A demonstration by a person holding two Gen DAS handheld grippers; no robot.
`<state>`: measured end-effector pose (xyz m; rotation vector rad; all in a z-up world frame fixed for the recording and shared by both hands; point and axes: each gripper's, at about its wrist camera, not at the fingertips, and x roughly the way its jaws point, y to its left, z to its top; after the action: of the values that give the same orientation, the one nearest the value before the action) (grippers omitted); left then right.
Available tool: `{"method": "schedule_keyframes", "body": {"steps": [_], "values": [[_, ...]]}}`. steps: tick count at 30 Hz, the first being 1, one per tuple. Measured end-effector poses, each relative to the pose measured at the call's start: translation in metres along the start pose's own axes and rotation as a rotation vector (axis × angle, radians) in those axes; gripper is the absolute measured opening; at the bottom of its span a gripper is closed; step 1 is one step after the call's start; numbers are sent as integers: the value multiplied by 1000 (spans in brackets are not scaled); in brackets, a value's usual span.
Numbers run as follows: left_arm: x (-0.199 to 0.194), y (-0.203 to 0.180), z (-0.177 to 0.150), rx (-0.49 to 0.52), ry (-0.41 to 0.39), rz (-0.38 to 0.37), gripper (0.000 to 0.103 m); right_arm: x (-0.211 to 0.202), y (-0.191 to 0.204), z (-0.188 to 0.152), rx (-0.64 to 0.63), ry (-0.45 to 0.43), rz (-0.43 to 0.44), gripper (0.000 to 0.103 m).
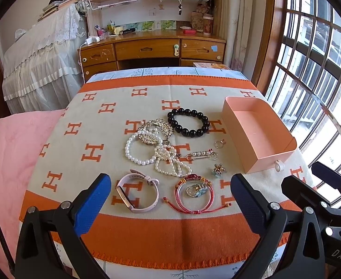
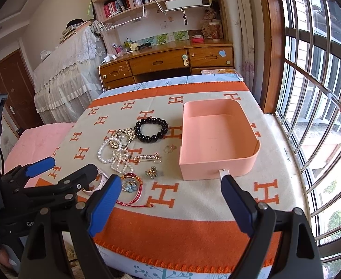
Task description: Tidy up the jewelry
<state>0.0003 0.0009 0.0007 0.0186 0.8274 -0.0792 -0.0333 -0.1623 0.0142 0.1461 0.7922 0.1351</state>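
Observation:
Jewelry lies on an orange-and-cream blanket point(image 1: 54, 125): a black bead bracelet point(image 1: 188, 122) point(image 2: 151, 129), a pearl bracelet point(image 1: 137, 150), a gold brooch point(image 1: 155, 130), a pearl bow point(image 1: 170, 161), a pin point(image 1: 201, 154), a ring point(image 1: 218, 143), a small charm point(image 1: 218, 170), a pink watch point(image 1: 139, 191) and a red cord bracelet point(image 1: 194, 193). An empty pink box point(image 1: 257, 132) point(image 2: 217, 139) stands at the right. My left gripper point(image 1: 170, 190) is open and empty above the watch and red bracelet. My right gripper point(image 2: 170, 195) is open and empty before the box.
A pink quilt point(image 1: 14, 158) lies left of the blanket. A wooden desk point(image 1: 151, 48) with shelves stands behind the table. A barred window point(image 1: 314, 74) runs along the right. The right gripper's body point(image 1: 328, 200) shows at the right of the left wrist view.

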Motion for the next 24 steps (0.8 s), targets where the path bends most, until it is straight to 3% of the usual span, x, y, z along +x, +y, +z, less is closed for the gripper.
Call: {"method": "schedule_keyframes", "body": {"steps": [24], "values": [[-9, 6, -4, 4, -14, 23, 101, -2, 1, -1, -2, -1, 1, 89]]}}
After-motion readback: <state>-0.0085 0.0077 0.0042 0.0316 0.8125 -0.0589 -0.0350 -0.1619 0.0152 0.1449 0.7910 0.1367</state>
